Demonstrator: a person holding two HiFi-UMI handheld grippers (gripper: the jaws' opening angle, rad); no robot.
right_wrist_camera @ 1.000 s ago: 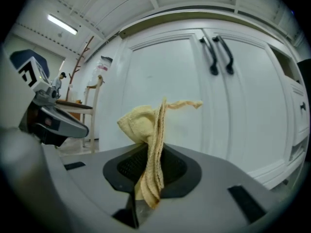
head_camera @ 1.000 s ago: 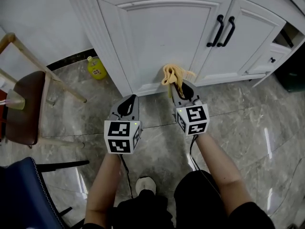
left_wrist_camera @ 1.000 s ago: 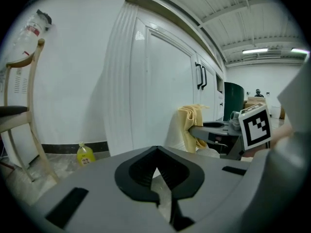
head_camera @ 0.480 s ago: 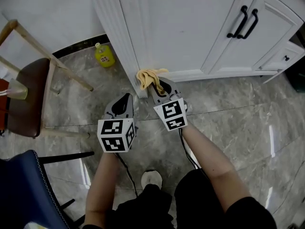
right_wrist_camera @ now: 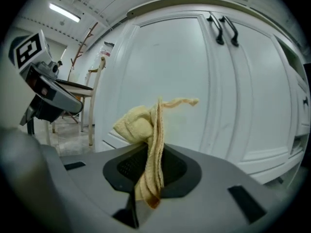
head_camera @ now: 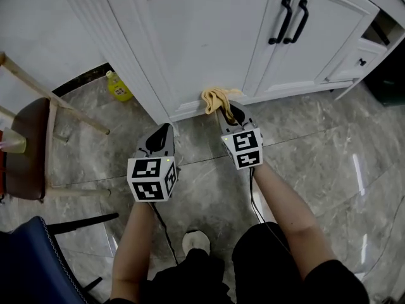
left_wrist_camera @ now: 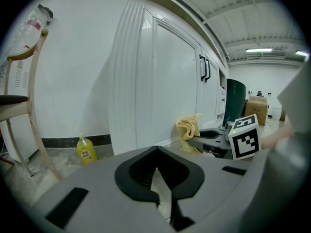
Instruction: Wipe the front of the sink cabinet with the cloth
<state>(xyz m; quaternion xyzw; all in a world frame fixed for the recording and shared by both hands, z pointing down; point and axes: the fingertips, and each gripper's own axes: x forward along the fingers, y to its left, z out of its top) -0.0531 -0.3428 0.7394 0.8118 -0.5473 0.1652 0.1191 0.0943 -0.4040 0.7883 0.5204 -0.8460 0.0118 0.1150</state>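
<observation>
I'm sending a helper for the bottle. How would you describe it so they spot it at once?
Find the white cabinet. At its left end, by the wall, a small bottle stands on the grey floor. It is yellow like the cloth, but the cloth is held in the right gripper.

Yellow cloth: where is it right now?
Head view, centre: the yellow cloth is pinched in the right gripper, at the foot of the left white cabinet door.
</observation>
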